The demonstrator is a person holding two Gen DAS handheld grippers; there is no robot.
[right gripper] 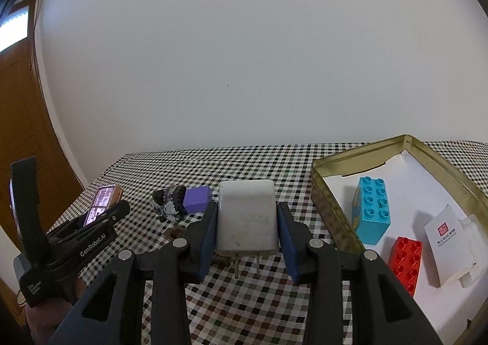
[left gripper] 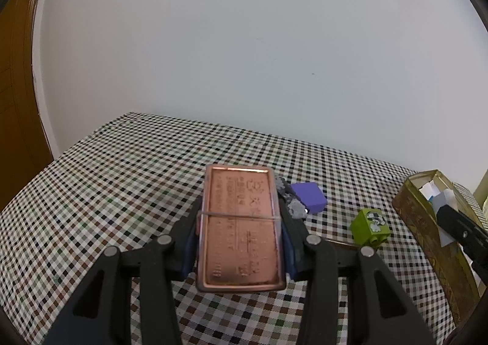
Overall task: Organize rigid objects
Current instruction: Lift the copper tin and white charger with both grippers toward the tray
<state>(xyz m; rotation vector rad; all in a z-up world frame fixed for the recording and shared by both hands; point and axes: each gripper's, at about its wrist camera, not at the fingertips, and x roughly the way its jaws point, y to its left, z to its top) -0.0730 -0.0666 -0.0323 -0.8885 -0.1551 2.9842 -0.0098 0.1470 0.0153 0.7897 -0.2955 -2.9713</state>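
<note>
Two handheld grippers over a desk (left gripper: 116,168) covered in a small checked cloth, white wall behind. Left gripper (left gripper: 241,217) with jaws pinching a copper-coloured plaque in a clear case (left gripper: 241,226) by its long sides, lifted off the cloth and pointing away toward the far edge. Just right of that case, on the cloth, a grey and black lumpy figure (left gripper: 289,198) touching a purple block (left gripper: 308,192); further right and nearer, a green brick (left gripper: 370,226) with a printed face, standing apart. At the right edge, a gold tin (left gripper: 427,223) with its long wall toward the left gripper. Right gripper (right gripper: 247,217) with jaws pressed on the two flat sides of a white plug adapter (right gripper: 247,217), its two metal prongs pointing back toward the camera, held above the cloth. Right of the adapter, the open gold tin with white lining, holding a blue brick (right gripper: 370,211) on its side, a red brick (right gripper: 405,262) nearer, and a white card (right gripper: 450,241) over a clear holder. Left of the adapter, a small brown piece (right gripper: 177,232) on the cloth, hard to make out
</note>
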